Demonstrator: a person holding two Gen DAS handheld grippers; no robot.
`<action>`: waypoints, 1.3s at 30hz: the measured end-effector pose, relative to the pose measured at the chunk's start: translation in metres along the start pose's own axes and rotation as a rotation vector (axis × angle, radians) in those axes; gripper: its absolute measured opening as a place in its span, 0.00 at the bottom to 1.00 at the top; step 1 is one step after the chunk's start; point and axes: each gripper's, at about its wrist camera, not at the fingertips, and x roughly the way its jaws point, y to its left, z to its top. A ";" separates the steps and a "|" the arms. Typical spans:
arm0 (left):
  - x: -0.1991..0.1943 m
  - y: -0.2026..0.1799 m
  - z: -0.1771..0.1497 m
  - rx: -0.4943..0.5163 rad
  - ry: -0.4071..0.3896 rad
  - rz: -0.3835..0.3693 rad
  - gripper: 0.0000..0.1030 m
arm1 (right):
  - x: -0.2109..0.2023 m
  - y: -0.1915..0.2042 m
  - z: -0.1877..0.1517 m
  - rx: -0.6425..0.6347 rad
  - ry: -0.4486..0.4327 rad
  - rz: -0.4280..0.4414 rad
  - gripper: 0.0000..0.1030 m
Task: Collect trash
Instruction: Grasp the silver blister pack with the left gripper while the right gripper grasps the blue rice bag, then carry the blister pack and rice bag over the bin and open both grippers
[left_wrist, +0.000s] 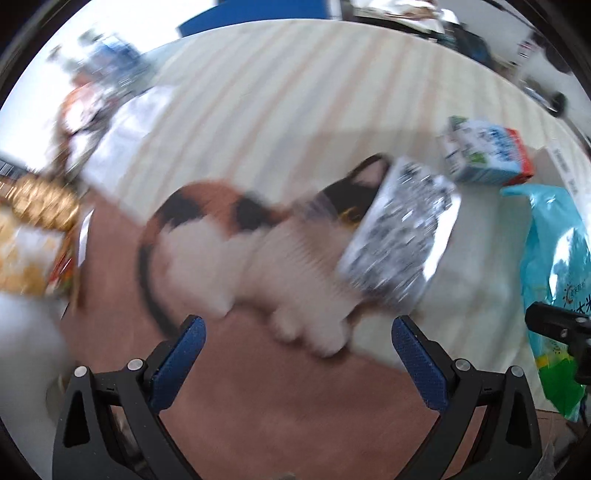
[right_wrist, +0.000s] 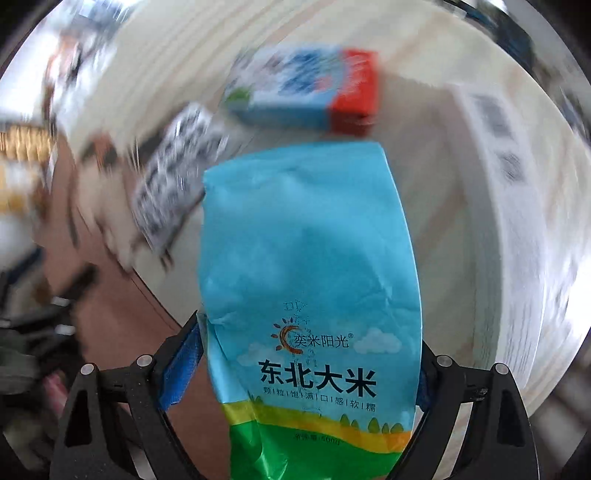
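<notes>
Rice bag (right_wrist: 310, 280) (blue, crumpled) is clamped between jaws of right gripper (right_wrist: 310, 365), carried above table (right_wrist: 461, 221). Left gripper (left_wrist: 297, 347) is spread, unloaded. Grip should be kept firm; carton (right_wrist: 303, 92), foil packet (right_wrist: 173, 173) remain uncollected.

Rice bag (right_wrist: 310, 280): blue-and-green, crinkled, printed with Chinese text, sitting between the right gripper's (right_wrist: 310, 369) fingers, top end pointing away. Foil packet (left_wrist: 400, 232): silver, black-speckled, lying tilted beside the bag's left. Carton (right_wrist: 306, 92): blue-white with red end, lying on its side beyond the bag.
</notes>
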 end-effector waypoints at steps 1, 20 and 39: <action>0.004 -0.005 0.008 0.024 0.003 -0.017 1.00 | -0.005 -0.005 0.000 0.037 -0.018 0.004 0.90; 0.030 -0.060 0.033 0.157 0.104 -0.182 0.61 | -0.027 -0.039 0.012 0.262 -0.114 0.006 0.90; 0.032 0.012 -0.067 -0.280 0.146 -0.158 0.63 | 0.045 0.006 -0.018 0.068 0.050 -0.090 0.93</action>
